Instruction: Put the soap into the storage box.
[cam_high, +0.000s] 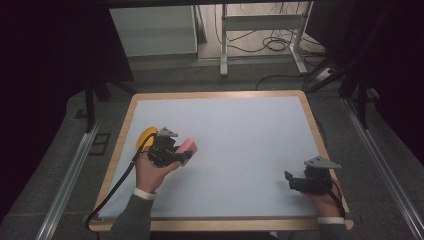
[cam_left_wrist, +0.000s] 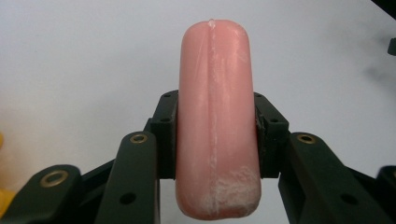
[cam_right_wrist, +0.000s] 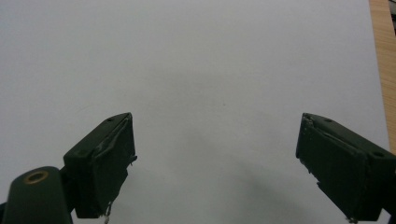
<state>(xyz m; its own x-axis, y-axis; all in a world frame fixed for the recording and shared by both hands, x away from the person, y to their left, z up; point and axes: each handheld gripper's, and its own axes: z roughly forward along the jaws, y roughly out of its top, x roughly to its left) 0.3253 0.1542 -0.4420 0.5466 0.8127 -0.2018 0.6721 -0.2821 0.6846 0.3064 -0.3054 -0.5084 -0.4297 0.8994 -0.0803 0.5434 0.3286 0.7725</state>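
Observation:
A pink rounded block (cam_left_wrist: 217, 121), soft-looking with a seam down its middle, stands upright between my left gripper's (cam_left_wrist: 215, 135) jaws, which are shut on its sides. From above, the same pink block (cam_high: 189, 146) sticks out of the left gripper (cam_high: 183, 155) over the left part of the white table top (cam_high: 240, 130). A yellow round object (cam_high: 145, 136) lies on the table just behind that hand. My right gripper (cam_right_wrist: 215, 163) is open, jaws wide apart over bare white surface; it sits near the table's front right corner (cam_high: 295, 181).
The white top has a wooden rim (cam_high: 220, 94), seen as a wooden strip (cam_right_wrist: 384, 56) in the right gripper view. A black cable (cam_high: 112, 192) trails off the left front edge. Beyond the table stand a metal frame (cam_high: 260, 30) and floor cables.

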